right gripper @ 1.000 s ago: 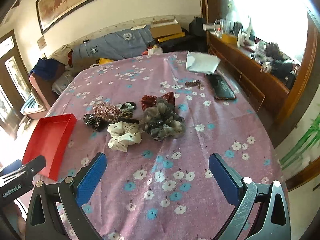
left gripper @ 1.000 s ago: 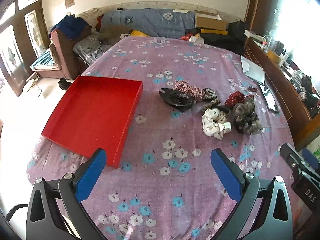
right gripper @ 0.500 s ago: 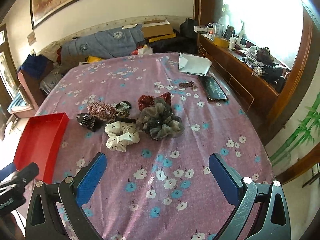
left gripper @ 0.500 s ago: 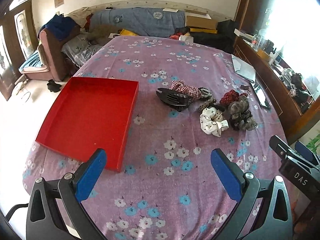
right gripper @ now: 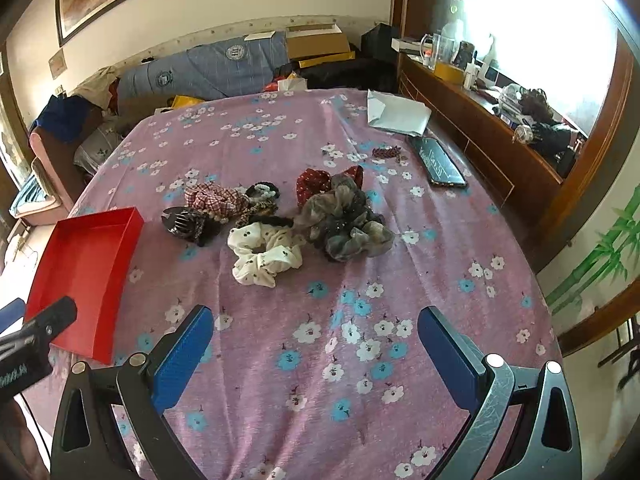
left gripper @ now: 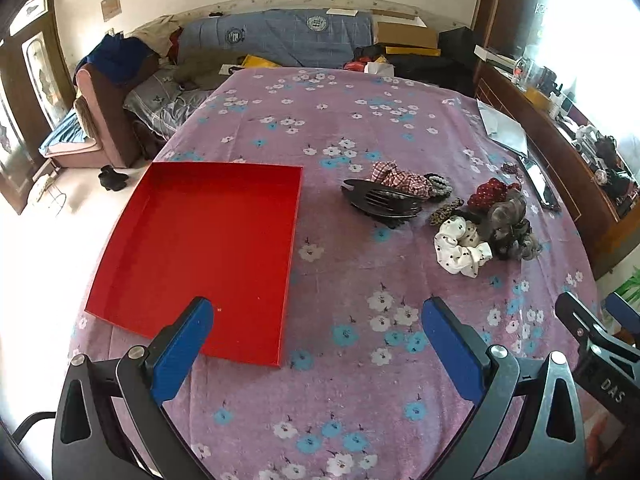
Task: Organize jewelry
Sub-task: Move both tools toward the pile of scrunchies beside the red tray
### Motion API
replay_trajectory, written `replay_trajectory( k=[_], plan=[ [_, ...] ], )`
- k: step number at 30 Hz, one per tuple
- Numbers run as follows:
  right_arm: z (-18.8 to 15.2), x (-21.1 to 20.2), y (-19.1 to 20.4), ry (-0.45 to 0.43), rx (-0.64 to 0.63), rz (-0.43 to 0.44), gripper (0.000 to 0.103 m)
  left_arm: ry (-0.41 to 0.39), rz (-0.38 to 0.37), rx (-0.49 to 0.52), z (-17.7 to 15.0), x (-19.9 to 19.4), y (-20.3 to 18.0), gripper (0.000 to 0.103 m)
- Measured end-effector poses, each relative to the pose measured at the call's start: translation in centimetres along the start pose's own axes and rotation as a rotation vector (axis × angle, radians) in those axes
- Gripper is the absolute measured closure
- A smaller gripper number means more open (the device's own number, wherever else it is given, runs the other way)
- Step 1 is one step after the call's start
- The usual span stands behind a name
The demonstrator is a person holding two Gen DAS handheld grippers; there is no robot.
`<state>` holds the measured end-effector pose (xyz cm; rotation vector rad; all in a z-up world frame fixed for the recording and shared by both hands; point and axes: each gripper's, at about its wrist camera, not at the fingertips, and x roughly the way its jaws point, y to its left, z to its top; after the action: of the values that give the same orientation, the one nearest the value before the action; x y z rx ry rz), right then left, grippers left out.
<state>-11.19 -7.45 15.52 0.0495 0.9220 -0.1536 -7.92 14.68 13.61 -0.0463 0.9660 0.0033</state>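
Left wrist view shows the left gripper (left gripper: 314, 316) spread wide and holding nothing above the floral bedspread (left gripper: 360, 360), with the red tray (left gripper: 208, 240) at left. Right of it lie a black claw clip (left gripper: 380, 202) and scrunchies (left gripper: 460, 248). The right gripper (right gripper: 314, 324) is likewise spread, the scrunchies beyond it.

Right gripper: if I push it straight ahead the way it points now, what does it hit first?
Most likely the white dotted scrunchie, the nearest item in line with the open right gripper. Only bare flowered tablecloth lies between them. The grey scrunchie sits just right of it; fisheye depth is uncertain.
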Motion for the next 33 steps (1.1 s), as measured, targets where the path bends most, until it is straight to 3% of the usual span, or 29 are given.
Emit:
replay_trajectory(
  k=[12,21,33],
  plan=[
    [2.0,0.0,2.3,0.024,0.019,0.021,0.000,0.029,-0.021,0.057,2.2,1.1,1.9,0.000],
    [0.4,0.1,4.3,0.053,0.020,0.005,0.000,0.060,-0.040,0.087,2.4,1.7,2.4,0.000],
    [-0.3,0.5,3.9,0.082,0.051,-0.002,0.000,0.097,-0.049,0.097,2.1,2.6,2.2,0.000]
  ],
)
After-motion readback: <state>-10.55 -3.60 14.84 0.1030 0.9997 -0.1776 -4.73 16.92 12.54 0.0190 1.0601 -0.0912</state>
